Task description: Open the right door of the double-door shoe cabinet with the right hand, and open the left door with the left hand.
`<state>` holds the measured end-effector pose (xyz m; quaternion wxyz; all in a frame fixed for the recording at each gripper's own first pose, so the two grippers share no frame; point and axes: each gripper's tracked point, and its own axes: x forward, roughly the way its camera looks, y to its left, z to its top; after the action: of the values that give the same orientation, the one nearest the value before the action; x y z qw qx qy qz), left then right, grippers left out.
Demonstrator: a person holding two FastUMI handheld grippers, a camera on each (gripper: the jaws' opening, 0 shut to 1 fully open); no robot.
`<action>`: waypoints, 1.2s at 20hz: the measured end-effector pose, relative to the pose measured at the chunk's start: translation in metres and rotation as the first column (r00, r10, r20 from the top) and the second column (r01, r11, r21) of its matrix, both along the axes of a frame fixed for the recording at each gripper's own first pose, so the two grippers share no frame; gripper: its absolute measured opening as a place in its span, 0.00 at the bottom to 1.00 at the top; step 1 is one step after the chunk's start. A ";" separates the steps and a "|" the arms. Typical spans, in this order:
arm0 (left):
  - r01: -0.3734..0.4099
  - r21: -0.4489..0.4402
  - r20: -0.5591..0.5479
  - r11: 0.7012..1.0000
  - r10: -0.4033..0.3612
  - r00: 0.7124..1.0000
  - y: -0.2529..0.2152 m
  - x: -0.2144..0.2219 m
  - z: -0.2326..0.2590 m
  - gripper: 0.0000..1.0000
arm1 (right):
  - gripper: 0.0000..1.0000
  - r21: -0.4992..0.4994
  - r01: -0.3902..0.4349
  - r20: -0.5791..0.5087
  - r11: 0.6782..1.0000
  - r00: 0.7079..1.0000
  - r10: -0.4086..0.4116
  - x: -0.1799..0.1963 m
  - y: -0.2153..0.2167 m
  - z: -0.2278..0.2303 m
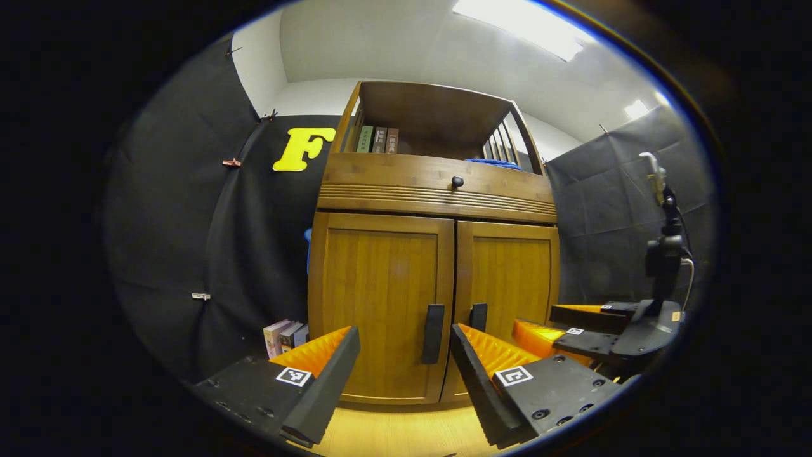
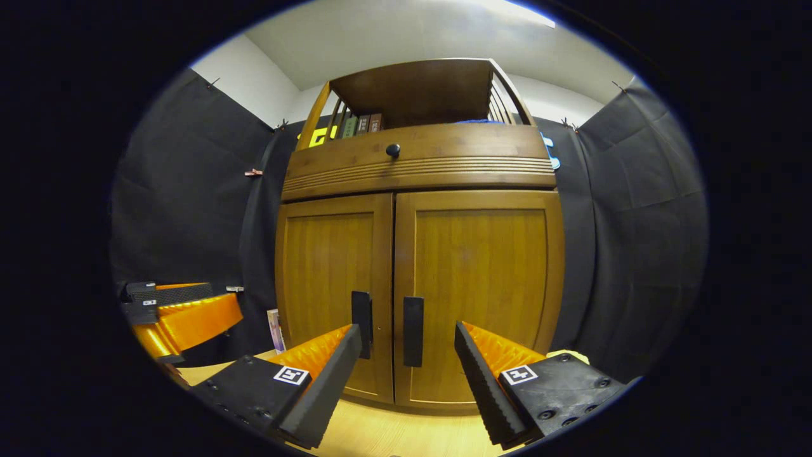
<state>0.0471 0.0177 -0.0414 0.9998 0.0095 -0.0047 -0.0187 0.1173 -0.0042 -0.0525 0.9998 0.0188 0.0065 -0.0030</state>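
A wooden shoe cabinet stands ahead with both doors closed. In the left gripper view, its left door (image 1: 380, 304) carries a dark vertical handle (image 1: 433, 334), and my left gripper (image 1: 405, 346) is open a short way in front of that handle, touching nothing. The right door (image 2: 479, 285) has its own dark handle (image 2: 413, 331); my right gripper (image 2: 408, 343) is open before it, the handle framed between the fingers, with a gap to the door. The right gripper (image 1: 571, 333) appears at the right in the left gripper view, and the left gripper (image 2: 184, 317) at the left in the right gripper view.
Above the doors is a drawer front with a round knob (image 2: 392, 150), and an open shelf holding books (image 1: 379, 139) and blue cloth (image 1: 491, 163). Boxes (image 1: 284, 336) stand on the floor left of the cabinet. Black cloth walls close in on both sides. Wooden floor (image 1: 393, 431) lies below.
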 end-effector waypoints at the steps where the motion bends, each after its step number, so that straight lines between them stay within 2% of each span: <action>1: 0.002 -0.002 -0.005 1.000 -0.002 1.000 0.003 0.001 -0.004 0.89 | 0.94 0.003 -0.004 -0.005 1.000 1.000 0.004 0.012 0.002 -0.005; 3: 0.007 -0.001 -0.021 1.000 -0.007 1.000 0.006 0.000 -0.009 0.89 | 0.94 -0.010 0.024 -0.013 1.000 1.000 -0.024 0.035 -0.001 -0.018; 4: 0.003 0.005 -0.026 1.000 -0.003 1.000 0.008 -0.001 -0.009 0.93 | 0.94 -0.017 0.036 -0.017 0.999 0.999 -0.037 0.047 -0.004 -0.024; 5: -0.003 0.014 -0.025 1.000 0.004 1.000 0.009 -0.002 -0.008 0.89 | 0.94 -0.017 0.048 -0.026 0.999 0.999 -0.048 0.058 -0.006 -0.030; 10: -0.002 0.033 -0.021 0.999 0.003 1.000 0.003 -0.006 -0.005 0.89 | 0.94 -0.023 0.115 -0.082 0.993 0.990 -0.116 0.101 -0.021 -0.061; 14: 0.016 0.044 -0.032 0.999 -0.014 0.999 0.001 -0.007 -0.009 0.89 | 0.93 -0.035 0.137 -0.092 0.990 0.986 -0.140 0.110 -0.027 -0.075; 16: 0.016 0.042 -0.045 0.999 -0.014 0.999 0.002 -0.007 -0.016 0.89 | 0.89 -0.031 0.135 -0.085 0.990 0.987 -0.138 0.119 -0.025 -0.076; 21: 0.005 0.025 -0.082 1.000 -0.003 0.997 0.009 -0.008 -0.029 0.90 | 0.32 -0.040 0.114 -0.096 0.993 0.988 -0.117 0.132 -0.015 -0.085; 22: 0.001 0.025 -0.084 1.000 0.001 0.996 0.010 -0.009 -0.029 0.89 | 0.32 -0.037 0.102 -0.116 0.994 0.988 -0.106 0.128 -0.014 -0.086; 23: -0.001 0.028 -0.083 1.000 0.003 0.997 0.010 -0.010 -0.028 0.89 | 0.26 -0.034 0.082 -0.116 0.996 0.990 -0.085 0.122 -0.013 -0.084; 24: -0.002 0.030 -0.078 1.000 0.005 0.997 0.008 -0.011 -0.027 0.89 | 0.30 -0.020 0.062 -0.125 0.998 0.990 -0.064 0.110 -0.012 -0.082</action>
<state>0.0366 0.0261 -0.0681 0.9990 0.0239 0.0346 -0.0174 0.2277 -0.0162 -0.1346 0.9969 0.0107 0.0687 -0.0357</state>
